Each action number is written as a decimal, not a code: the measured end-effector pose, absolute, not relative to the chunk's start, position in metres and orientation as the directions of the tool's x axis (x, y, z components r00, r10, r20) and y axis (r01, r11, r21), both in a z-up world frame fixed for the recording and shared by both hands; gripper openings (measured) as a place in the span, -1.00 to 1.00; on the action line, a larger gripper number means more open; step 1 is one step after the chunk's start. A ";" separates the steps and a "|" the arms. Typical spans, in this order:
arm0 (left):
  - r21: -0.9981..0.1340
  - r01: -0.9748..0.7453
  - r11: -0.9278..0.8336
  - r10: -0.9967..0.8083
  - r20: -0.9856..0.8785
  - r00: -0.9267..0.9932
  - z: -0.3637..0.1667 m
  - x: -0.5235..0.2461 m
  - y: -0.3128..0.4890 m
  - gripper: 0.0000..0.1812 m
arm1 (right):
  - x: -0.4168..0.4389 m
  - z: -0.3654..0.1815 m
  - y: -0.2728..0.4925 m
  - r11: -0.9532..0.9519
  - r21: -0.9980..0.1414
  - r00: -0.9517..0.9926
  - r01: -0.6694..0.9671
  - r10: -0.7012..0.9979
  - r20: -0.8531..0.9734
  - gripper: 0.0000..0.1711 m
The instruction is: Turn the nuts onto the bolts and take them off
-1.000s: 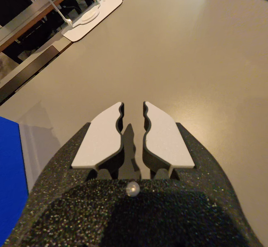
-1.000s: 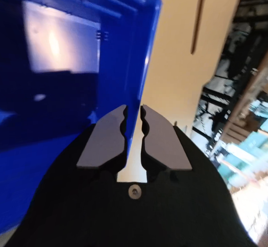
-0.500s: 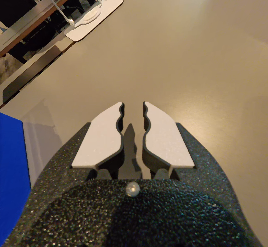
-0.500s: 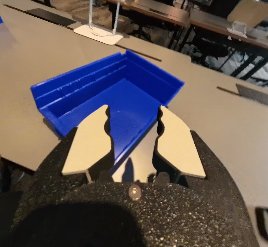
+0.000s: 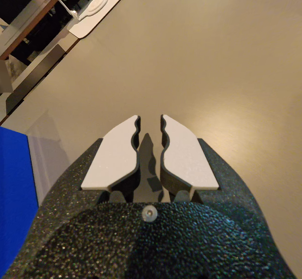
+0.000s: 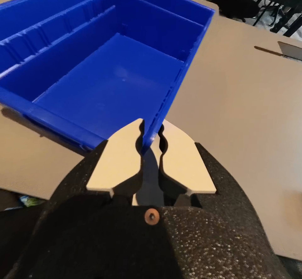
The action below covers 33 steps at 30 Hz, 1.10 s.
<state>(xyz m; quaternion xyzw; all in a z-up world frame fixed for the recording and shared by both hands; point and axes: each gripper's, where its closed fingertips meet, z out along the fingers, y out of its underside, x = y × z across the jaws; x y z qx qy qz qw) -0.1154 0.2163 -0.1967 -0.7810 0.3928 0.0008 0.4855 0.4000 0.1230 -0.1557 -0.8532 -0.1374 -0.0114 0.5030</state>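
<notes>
No nuts or bolts show in either view. A blue plastic bin (image 6: 155, 14) lies on the tan table (image 6: 237, 99), and its inside is empty. My right gripper (image 6: 151, 124) is shut on the bin's right side wall near its front corner, one finger inside and one outside. My left gripper (image 5: 150, 117) is over bare table with only a narrow gap between its fingers and nothing in it. One blue side of the bin (image 5: 14, 189) shows at the left edge of the left wrist view.
A white stand base with thin white legs (image 5: 101, 6) sits at the table's far left edge, beside a dark strip (image 5: 37, 74). A grey flat object (image 6: 290, 50) lies far right. The table's near edge runs at the lower left (image 6: 24, 187). Other desks and chairs stand beyond. One gripper's finger ends stand about 55 cm off the other's.
A second ago my right gripper was shut on the bin wall in a blurred view. Half a second ago it was open near the bin. Now it is shut on the wall again. The left gripper barely moved.
</notes>
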 end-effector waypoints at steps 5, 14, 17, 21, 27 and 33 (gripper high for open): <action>-0.745 -0.633 -0.209 -0.618 -0.402 0.676 -0.199 -0.114 0.215 -0.75 | 0.416 -0.154 0.147 -0.457 -0.850 0.963 0.263 0.177 0.203 -0.91; -0.746 -0.635 -0.199 -0.620 -0.406 0.671 -0.198 -0.112 0.213 -0.75 | 0.435 -0.155 0.206 -0.475 -0.858 0.979 0.194 0.153 0.136 -0.94; -0.736 -0.645 -0.205 -0.622 -0.411 0.666 -0.200 -0.112 0.213 -0.75 | 0.446 -0.155 0.227 -0.484 -0.863 0.987 0.146 0.134 0.092 -0.95; -0.727 -0.652 -0.216 -0.623 -0.411 0.665 -0.203 -0.113 0.214 -0.75 | 0.453 -0.155 0.248 -0.486 -0.867 0.992 0.111 0.112 0.065 -0.96; -0.719 -0.659 -0.219 -0.625 -0.415 0.661 -0.204 -0.113 0.215 -0.75 | 0.459 -0.155 0.265 -0.482 -0.874 0.997 0.068 0.071 0.038 -0.95; -0.718 -0.662 -0.215 -0.627 -0.418 0.658 -0.204 -0.112 0.215 -0.75 | 0.460 -0.154 0.267 -0.471 -0.879 0.996 0.070 0.079 0.037 -0.95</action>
